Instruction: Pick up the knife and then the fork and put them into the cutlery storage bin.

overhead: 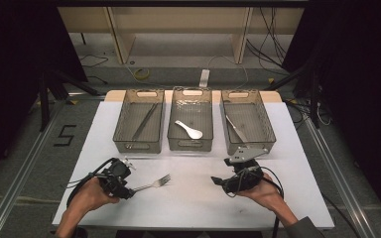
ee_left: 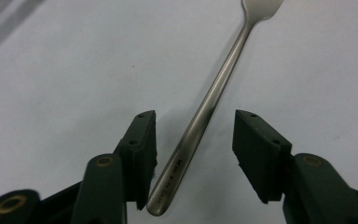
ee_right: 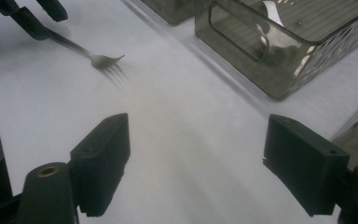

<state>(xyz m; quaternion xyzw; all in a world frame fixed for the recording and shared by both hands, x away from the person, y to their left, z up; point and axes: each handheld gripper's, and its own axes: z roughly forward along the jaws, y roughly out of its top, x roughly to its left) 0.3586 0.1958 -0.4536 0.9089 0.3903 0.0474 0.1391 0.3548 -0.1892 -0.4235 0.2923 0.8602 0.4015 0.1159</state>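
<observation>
A metal fork (overhead: 151,184) lies on the white table (overhead: 193,203) at front left, tines pointing right and away. My left gripper (overhead: 131,191) sits low over its handle end. In the left gripper view the handle (ee_left: 214,88) runs between the two jaws of the left gripper (ee_left: 196,121), close to the left pad, with a clear gap to the right pad; the pads do not press it. My right gripper (overhead: 217,181) hovers at front right, pointing left, and its jaws (ee_right: 196,135) stand wide open over bare table. It sees the fork (ee_right: 103,60) and left gripper (ee_right: 32,18) farther off.
Three grey mesh bins stand in a row at the back. The left bin (overhead: 138,147) holds a long thin utensil, the middle bin (overhead: 190,145) a white spoon (overhead: 189,130), the right bin (overhead: 250,145) a knife-like piece (overhead: 235,130). A bin (ee_right: 279,60) stands close ahead of the right gripper.
</observation>
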